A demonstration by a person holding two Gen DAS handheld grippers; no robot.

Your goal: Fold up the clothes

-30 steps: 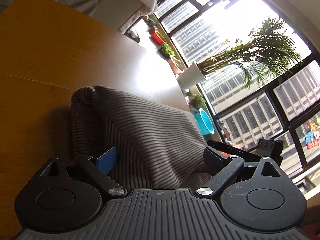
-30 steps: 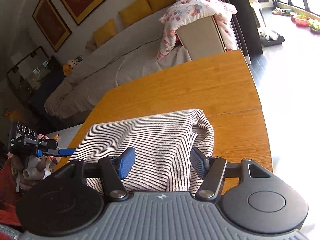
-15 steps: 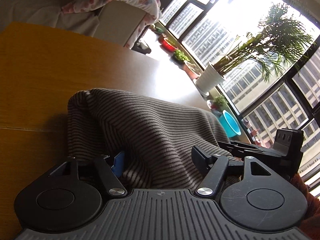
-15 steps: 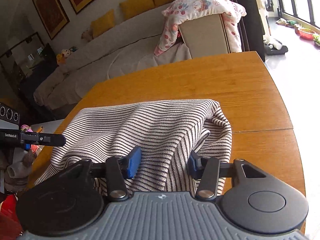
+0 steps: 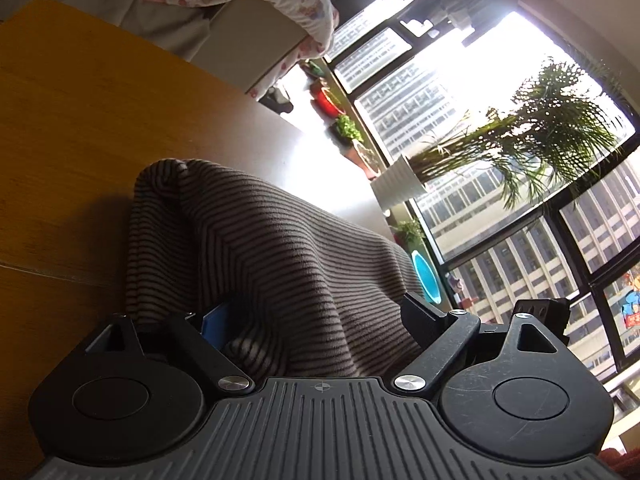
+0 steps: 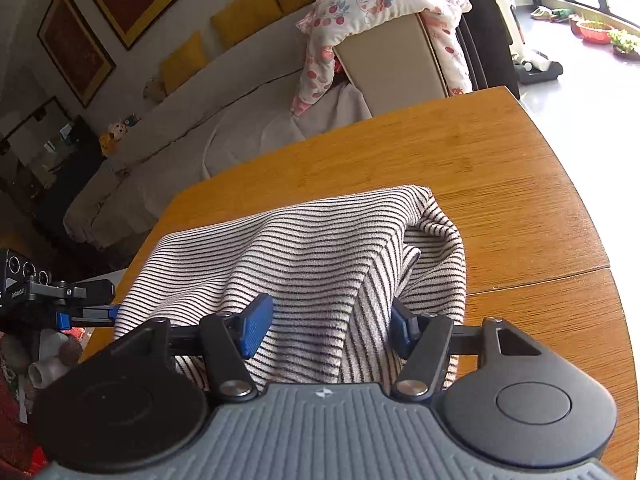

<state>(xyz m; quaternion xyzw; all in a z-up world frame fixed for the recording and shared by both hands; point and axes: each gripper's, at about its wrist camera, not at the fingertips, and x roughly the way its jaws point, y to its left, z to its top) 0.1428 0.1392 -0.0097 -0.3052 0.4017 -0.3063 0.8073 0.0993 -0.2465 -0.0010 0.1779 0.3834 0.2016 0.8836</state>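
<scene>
A black-and-white striped garment (image 5: 280,248) lies bunched on the wooden table (image 5: 60,120), its far edge folded over in a rounded hump. My left gripper (image 5: 316,316) stands over its near part with its jaws opening. Cloth drapes between the fingers, and the blue pad (image 5: 214,322) does not press it. In the right wrist view the same garment (image 6: 304,256) runs up between the fingers of my right gripper (image 6: 328,326). Those jaws are opening too, with a ridge of cloth loose between the pads. The left gripper (image 6: 60,296) shows at the garment's left edge.
The table's rounded edge (image 6: 600,240) is close on the right, with a seam across the top. Behind stand a grey sofa (image 6: 240,92) and a chair draped with a flowered blanket (image 6: 380,4). A potted palm (image 5: 400,188) and a teal bowl (image 5: 426,276) sit by the window.
Half a second ago both pairs of jaws had narrowed onto the cloth; now both stand wider again. Both hands have shifted a little over the garment, which stays on the table.
</scene>
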